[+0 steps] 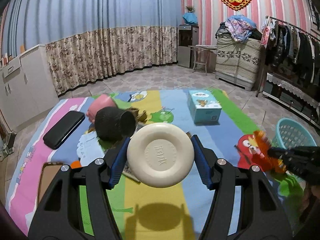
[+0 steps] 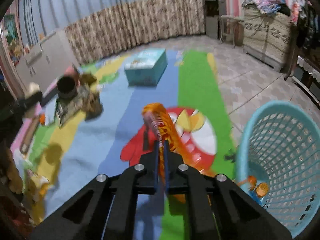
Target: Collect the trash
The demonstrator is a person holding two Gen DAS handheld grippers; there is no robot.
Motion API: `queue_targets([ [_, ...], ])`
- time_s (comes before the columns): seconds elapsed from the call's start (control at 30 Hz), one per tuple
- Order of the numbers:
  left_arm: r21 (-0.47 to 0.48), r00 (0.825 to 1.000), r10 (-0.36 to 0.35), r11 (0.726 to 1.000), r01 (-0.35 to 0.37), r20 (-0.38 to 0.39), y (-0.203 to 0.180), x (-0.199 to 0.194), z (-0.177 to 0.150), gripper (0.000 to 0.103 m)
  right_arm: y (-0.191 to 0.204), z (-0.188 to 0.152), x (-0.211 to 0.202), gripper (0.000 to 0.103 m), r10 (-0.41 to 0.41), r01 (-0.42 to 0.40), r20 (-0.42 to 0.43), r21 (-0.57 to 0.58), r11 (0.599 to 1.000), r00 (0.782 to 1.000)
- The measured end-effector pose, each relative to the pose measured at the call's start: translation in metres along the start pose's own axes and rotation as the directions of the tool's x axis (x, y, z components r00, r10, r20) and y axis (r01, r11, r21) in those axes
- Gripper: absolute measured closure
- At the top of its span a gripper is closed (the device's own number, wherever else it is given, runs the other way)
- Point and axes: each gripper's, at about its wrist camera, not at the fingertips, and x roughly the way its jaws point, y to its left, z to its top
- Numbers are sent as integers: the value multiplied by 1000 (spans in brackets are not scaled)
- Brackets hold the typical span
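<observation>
I see the mat (image 1: 152,196) on the tiled floor, everything else on or beside it. My left gripper (image 1: 160,156) holds the round lid (image 1: 160,155) above the mat's near middle. Behind it, left: tipped cup (image 1: 115,123) on its side, mouth toward me, a second cup (image 1: 101,105) just behind it, touching. Flat case (image 1: 64,129) further left. Papers (image 1: 89,147) lie under and in front of the cups. Tissue box (image 1: 204,106) sits at the far right of the mat. Basket (image 2: 280,160) stands off the mat's right edge (some scraps inside). My right gripper (image 2: 162,146) holds the wrapper (image 2: 160,118) over the mat, just left of the basket.
</observation>
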Motion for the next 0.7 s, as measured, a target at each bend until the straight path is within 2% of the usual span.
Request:
queue_targets([
  [0.27,51,996,-74,996,71,57,-53,-14,22,43,-42,18,-63,99,-15,-5,171,111,994,985],
  [0.47,90,985,-154,985,147,74,-107,-17,30,43,-85,15,-93,99,-83,39,223,194,980,971],
  [0.7,129,963,-265,958,256,57,-177,-11,28,43,-136,6,-120,99,-196,128,239,271,954,951],
])
